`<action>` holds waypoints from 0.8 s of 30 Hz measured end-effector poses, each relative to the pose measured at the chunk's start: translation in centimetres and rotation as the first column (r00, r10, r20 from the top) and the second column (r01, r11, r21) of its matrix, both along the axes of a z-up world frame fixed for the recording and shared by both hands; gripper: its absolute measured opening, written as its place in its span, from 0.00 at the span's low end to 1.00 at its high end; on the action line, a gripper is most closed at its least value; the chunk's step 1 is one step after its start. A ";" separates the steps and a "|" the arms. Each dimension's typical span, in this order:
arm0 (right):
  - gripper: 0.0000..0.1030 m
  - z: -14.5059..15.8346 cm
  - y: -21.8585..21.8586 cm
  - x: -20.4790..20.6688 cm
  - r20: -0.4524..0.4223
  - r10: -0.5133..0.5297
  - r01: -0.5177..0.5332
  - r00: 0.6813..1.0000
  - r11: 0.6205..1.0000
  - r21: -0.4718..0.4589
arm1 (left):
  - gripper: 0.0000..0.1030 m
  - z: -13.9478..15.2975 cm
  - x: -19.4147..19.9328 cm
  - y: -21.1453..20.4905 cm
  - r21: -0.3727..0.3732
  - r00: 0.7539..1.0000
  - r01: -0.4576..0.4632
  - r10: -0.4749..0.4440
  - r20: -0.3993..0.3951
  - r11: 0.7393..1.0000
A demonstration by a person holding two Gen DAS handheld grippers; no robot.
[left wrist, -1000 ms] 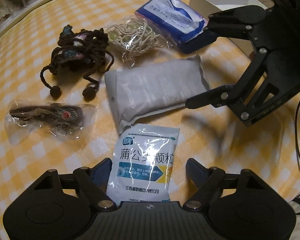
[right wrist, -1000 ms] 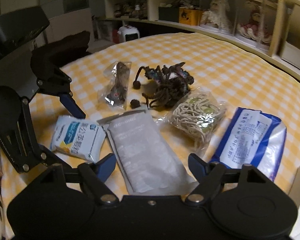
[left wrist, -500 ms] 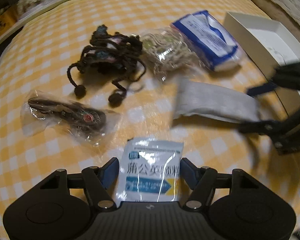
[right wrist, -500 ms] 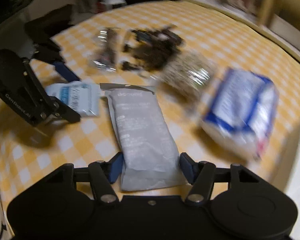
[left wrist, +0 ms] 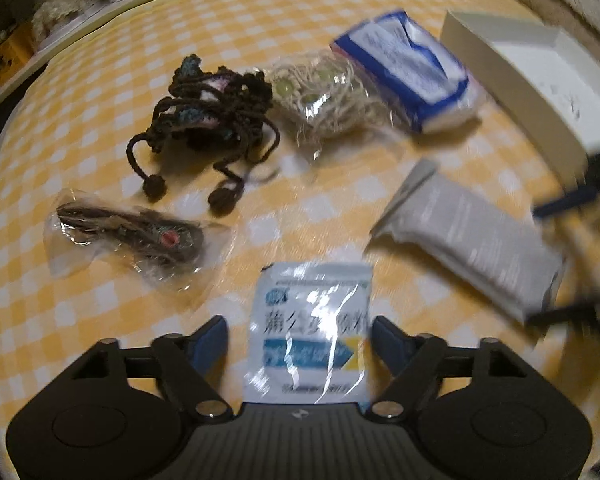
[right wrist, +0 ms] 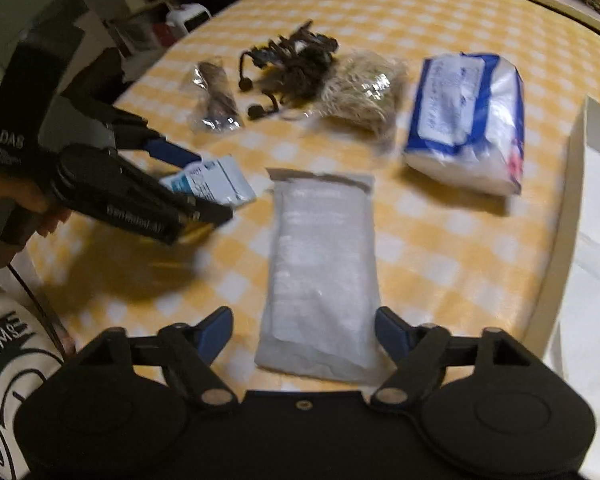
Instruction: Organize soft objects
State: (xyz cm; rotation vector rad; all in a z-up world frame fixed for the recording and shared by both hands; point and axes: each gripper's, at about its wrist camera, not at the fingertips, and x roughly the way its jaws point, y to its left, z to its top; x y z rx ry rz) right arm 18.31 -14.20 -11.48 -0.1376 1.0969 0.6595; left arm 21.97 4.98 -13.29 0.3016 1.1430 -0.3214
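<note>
Left wrist: white sachet [left wrist: 308,332] between spread fingers [left wrist: 210,340], just reopened; right fingers [right wrist: 216,330] likewise astride grey pouch [right wrist: 320,272].

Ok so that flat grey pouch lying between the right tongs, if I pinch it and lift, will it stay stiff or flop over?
The grey pouch will probably sag at its free end: it looks long, flat and softly padded, with a thin sealed flap on top. Its matte wrapper should slip less than the glossy white sachet does. It seems light for its size, lying flat on the checked cloth.
</note>
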 end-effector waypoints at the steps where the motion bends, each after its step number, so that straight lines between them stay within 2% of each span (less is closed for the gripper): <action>1: 0.80 -0.1 0.3 0.2 0.016 0.000 0.000 1.000 1.000 -0.009 | 0.82 -0.1 -0.2 -0.1 0.031 1.000 0.023 -0.023 -0.005 0.999; 3: 0.80 -0.5 0.9 0.8 0.056 0.009 -0.007 0.998 0.999 -0.035 | 0.82 -0.3 -0.5 0.1 0.039 0.999 0.047 -0.047 -0.006 0.998; 5: 0.80 -1.1 1.3 1.8 0.078 0.007 -0.002 0.997 0.998 -0.055 | 0.80 -0.3 -0.5 0.9 0.012 0.999 0.039 -0.039 -0.029 0.999; 10: 0.77 -2.0 1.9 2.5 0.058 0.025 -0.020 0.998 0.997 -0.073 | 0.68 -0.3 -0.4 0.9 -0.024 0.999 0.029 -0.029 -0.024 0.999; 12: 0.68 -2.0 2.1 2.2 0.061 0.032 -0.027 0.998 0.996 -0.086 | 0.61 -0.2 -0.3 0.9 -0.038 1.000 0.019 -0.020 -0.014 0.999; 14: 0.56 -1.9 2.2 1.9 0.068 0.024 -0.017 0.997 0.995 -0.100 | 0.60 0.0 -0.3 0.8 -0.050 1.000 0.000 0.000 -0.006 0.999; 16: 0.52 -1.8 2.1 1.6 0.078 0.012 -0.004 0.997 0.995 -0.101 | 0.57 0.1 -0.3 0.8 -0.059 1.000 -0.018 0.018 0.002 0.998; 17: 0.49 -1.7 1.9 1.6 0.080 0.003 0.004 0.997 0.996 -0.094 | 0.49 0.1 -0.3 0.8 -0.064 1.000 -0.028 0.029 0.007 0.998; 21: 0.40 -0.9 1.0 1.5 0.096 -0.044 0.049 0.994 0.998 -0.046 | 0.48 1.2 -0.6 1.3 -0.104 0.993 -0.094 0.100 0.058 0.990; 23: 0.28 -0.2 0.6 1.3 0.113 -0.063 0.065 0.992 0.998 -0.017 | 0.48 1.7 -0.8 1.6 -0.130 0.989 -0.117 0.127 0.077 0.985; 24: 0.27 0.1 0.4 1.2 0.119 -0.072 0.073 0.990 0.997 0.001 | 0.48 1.8 -0.7 1.7 -0.139 0.988 -0.124 0.136 0.077 0.983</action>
